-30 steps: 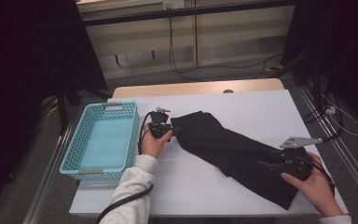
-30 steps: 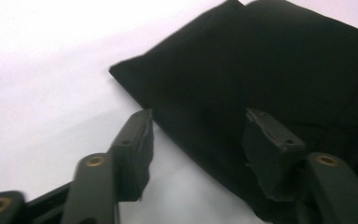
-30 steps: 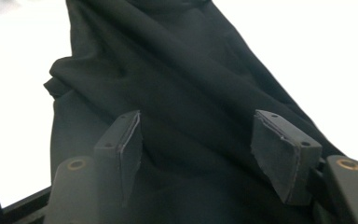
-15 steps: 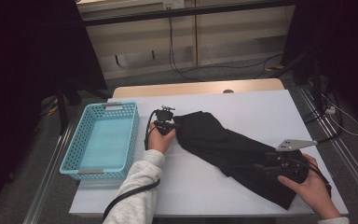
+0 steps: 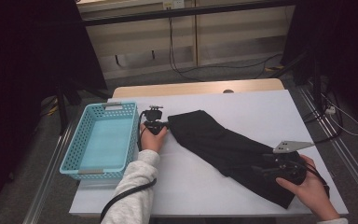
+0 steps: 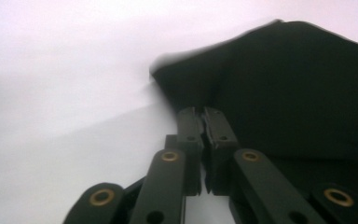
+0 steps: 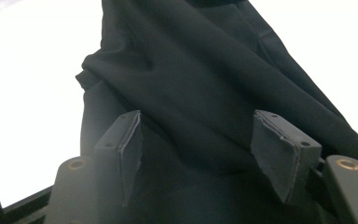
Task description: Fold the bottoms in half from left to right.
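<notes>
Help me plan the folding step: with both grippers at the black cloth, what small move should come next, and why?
Probably close the right gripper first. Its jaws stand open around a bunched fold at the near end of the black cloth, while the left gripper has just closed its jaws at the far corner beside the blue basket. With both ends pinched, the cloth could be lifted or folded evenly.

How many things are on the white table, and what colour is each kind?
Black cloth: 1
Blue basket: 1
Black grippers: 2, the left gripper at the cloth's near-basket end, and the right gripper on its other end
Total: 4
</notes>
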